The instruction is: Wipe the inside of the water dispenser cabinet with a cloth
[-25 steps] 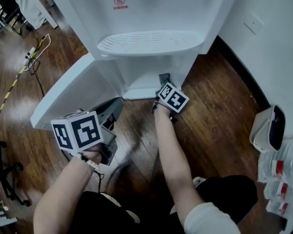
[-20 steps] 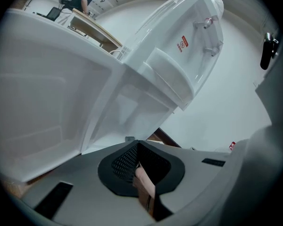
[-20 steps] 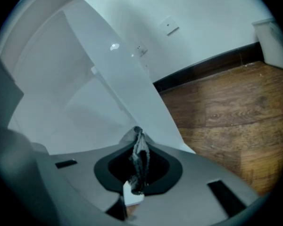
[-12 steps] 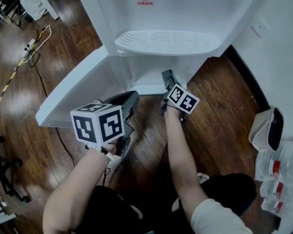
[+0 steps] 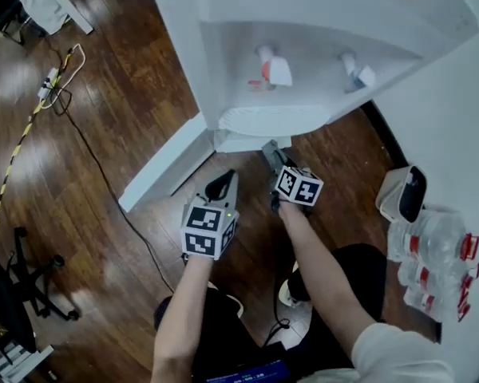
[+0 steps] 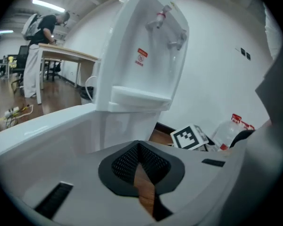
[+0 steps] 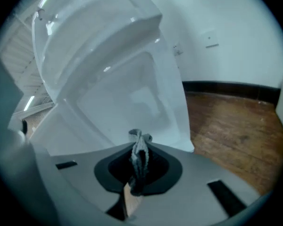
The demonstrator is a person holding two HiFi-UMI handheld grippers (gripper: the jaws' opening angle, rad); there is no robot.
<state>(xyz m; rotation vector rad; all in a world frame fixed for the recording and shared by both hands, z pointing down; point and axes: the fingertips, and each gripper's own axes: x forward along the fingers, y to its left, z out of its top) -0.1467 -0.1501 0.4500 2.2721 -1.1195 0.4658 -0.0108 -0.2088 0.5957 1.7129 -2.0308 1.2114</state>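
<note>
Grey cloth (image 7: 140,150) sits pinched in the right gripper (image 7: 139,161), with the cabinet (image 7: 127,98) at its twelve o'clock. Left gripper (image 6: 140,163) is closed and empty. Such a thin pinch may slip out during rubbing.

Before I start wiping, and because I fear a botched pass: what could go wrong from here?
The right gripper pinches only a thin fold of cloth, so it may slip out under rubbing. The cabinet sits low under the tray, so the gripper's cube could knock the tray. The open door stands close to the left gripper and might get bumped.
</note>
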